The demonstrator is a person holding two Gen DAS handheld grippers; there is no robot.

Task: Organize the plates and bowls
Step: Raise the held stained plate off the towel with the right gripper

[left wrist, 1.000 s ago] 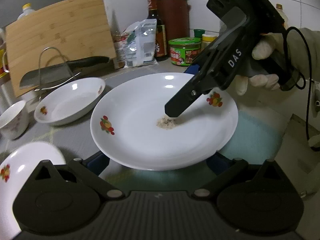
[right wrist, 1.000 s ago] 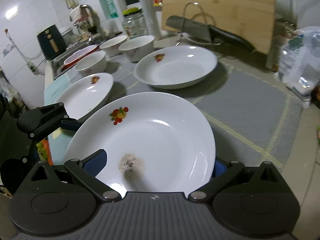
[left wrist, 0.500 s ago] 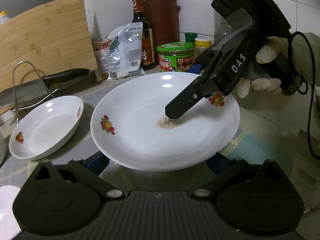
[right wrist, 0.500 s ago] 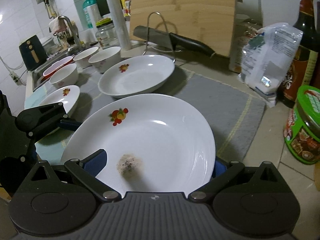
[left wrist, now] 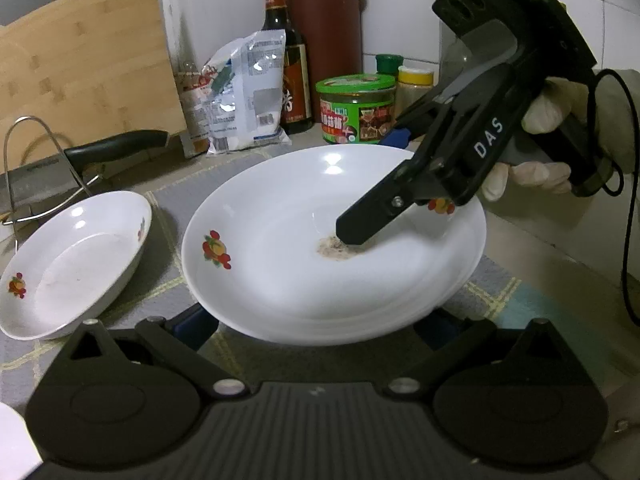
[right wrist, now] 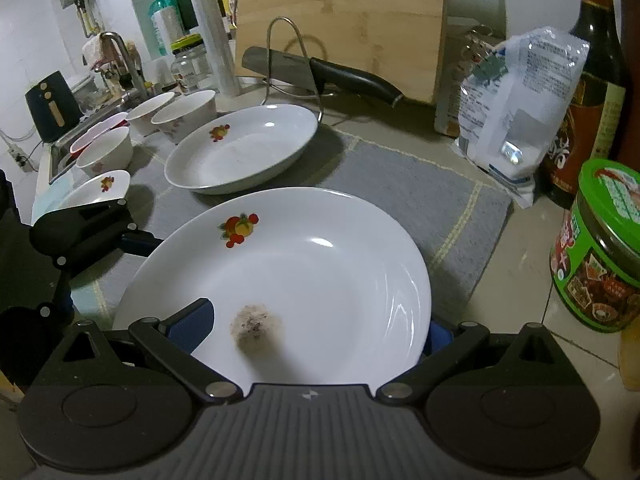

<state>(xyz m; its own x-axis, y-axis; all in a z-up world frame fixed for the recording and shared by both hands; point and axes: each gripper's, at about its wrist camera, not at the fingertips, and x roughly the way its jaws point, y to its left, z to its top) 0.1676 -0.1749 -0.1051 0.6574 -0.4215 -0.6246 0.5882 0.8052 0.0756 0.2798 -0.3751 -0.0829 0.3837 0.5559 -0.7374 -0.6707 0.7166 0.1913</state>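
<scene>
Bamboo cutting board [right wrist: 340, 20]: flat, pale grained wood, propped upright against the wall behind a wire rack [right wrist: 294, 60] that carries a black-handled cleaver [right wrist: 320, 72]

Grey woven mat [right wrist: 400, 192]: ribbed cloth with pale yellow grid lines, spread over the counter

Large plate [left wrist: 332, 244]: glossy white ceramic, round and shallow, fruit decals on the rim, a speckled grey-brown smear near its centre. I see it raised over the mat, gripped at opposite edges by both my claws

Right gripper [left wrist: 376, 184]: black plastic with blue pads, held in a gloved hand [left wrist: 532, 168]; it pinches the plate's rim, one finger lying inside over the smear

Left gripper [left wrist: 316, 328]: blue pads either side of the near rim, pinching the plate

Second plate [right wrist: 244, 148]: same white ware, resting on the mat beside the rack

Smaller plate [right wrist: 96, 188] and three deep white bowls [right wrist: 188, 114] further along towards the sink

Clear plastic bag [left wrist: 244, 96], dark glass sauce bottle [left wrist: 288, 56], green-lidded jar [left wrist: 356, 108] by the wall
</scene>
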